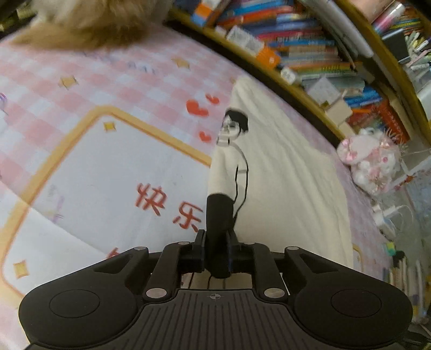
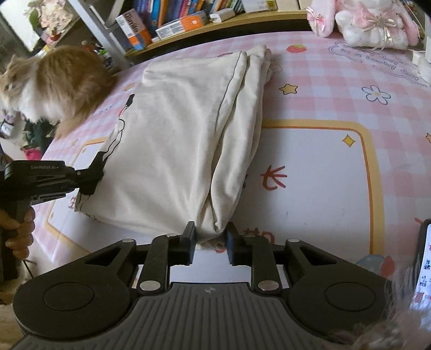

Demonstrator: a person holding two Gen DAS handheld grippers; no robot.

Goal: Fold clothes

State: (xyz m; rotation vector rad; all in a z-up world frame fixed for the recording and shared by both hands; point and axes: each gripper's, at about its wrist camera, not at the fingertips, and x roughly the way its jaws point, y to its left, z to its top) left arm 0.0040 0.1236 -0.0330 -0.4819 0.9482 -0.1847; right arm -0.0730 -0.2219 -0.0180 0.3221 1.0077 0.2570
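my left gripper (image 1: pixel 216 242) is clamped tight on the printed edge of the cream shirt (image 1: pixel 282 167), fabric pinched between its fingers. my right gripper (image 2: pixel 210 242) is closed partway around a bunched fold of the same shirt, cloth filling the gap. the shirt lies folded on the pink checked bedspread (image 2: pixel 336 113), a cat (image 2: pixel 54 83) near its far corner.

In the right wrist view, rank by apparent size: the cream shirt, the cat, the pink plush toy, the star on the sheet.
1. Cream shirt
2. Cat and pink plush toy: look alike, both cut off by the frame, so unranked.
3. Star, smallest.
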